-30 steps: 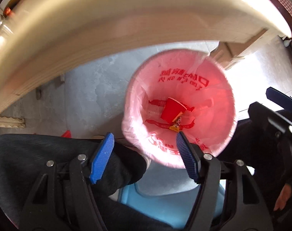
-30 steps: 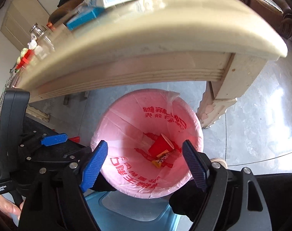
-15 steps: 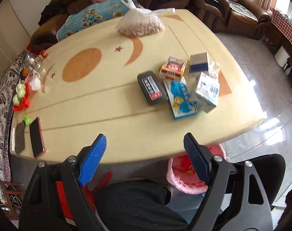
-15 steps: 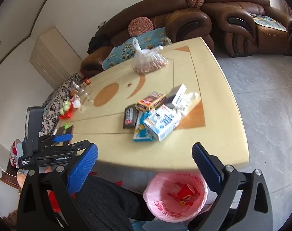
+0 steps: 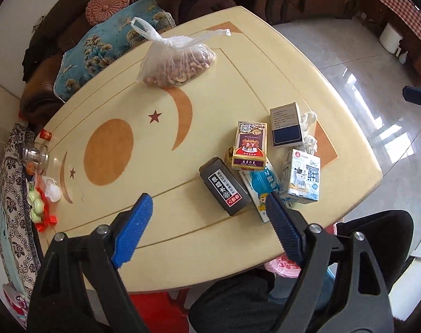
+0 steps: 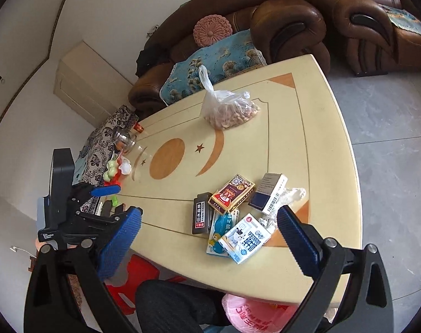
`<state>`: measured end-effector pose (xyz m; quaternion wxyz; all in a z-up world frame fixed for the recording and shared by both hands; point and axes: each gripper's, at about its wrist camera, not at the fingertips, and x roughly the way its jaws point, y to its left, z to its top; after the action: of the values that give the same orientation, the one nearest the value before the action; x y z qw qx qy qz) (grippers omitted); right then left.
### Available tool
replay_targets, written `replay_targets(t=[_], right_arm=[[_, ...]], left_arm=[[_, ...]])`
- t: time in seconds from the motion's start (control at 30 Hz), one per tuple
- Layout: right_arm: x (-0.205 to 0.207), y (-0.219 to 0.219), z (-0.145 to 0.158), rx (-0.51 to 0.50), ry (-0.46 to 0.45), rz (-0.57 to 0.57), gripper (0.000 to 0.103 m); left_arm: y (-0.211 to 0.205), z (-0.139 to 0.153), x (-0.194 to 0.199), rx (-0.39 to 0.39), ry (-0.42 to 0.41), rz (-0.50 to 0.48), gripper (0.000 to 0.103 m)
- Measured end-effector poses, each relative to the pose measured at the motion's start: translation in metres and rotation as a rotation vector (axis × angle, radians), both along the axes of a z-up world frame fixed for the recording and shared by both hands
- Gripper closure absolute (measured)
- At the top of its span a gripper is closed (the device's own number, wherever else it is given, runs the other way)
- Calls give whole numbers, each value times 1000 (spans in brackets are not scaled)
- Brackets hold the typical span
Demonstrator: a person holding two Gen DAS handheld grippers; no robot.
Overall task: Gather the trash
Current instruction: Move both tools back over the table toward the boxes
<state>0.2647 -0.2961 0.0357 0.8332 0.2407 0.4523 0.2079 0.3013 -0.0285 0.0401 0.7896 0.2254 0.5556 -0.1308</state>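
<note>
While both grippers hang wide and empty above the table (image 5: 182,255), the milk carton (image 6: 245,241) lies ahead between the right gripper's (image 6: 210,238) fingers, long axis crosswise, nearer than to the left gripper (image 5: 207,227).

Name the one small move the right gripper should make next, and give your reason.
Probably lower the right gripper toward the white milk carton: its jaws are open and empty, the carton lies nearest the table edge, and the pink-lined bin sits just below.
</note>
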Motion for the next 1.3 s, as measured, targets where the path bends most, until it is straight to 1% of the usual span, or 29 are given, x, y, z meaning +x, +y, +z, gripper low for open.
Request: replay_targets(t=[0.17, 0.27, 0.4, 0.67, 0.9, 1.03, 1.3], right_arm=[[23, -9, -13, 33, 14, 12, 7], [36, -12, -23, 36, 18, 25, 7], [51, -20, -36, 20, 8, -1, 7], [80, -23, -74, 75, 66, 46, 7], [101, -16, -106, 94, 112, 87, 7], [108, -13, -116, 112, 120, 107, 7], [120, -13, -139, 128, 146, 124, 7]], left_arm=[[-21, -7, 15, 32, 21, -69, 22], [-30, -13, 25, 33, 27, -91, 22], [-41, -30, 40, 44, 57, -99, 22], [-58, -67, 62, 81, 126, -121, 22], [-66, -95, 80, 98, 177, -118, 22], [-71, -108, 86, 113, 197, -125, 22], [-81, -127, 92, 117, 233, -146, 22]])
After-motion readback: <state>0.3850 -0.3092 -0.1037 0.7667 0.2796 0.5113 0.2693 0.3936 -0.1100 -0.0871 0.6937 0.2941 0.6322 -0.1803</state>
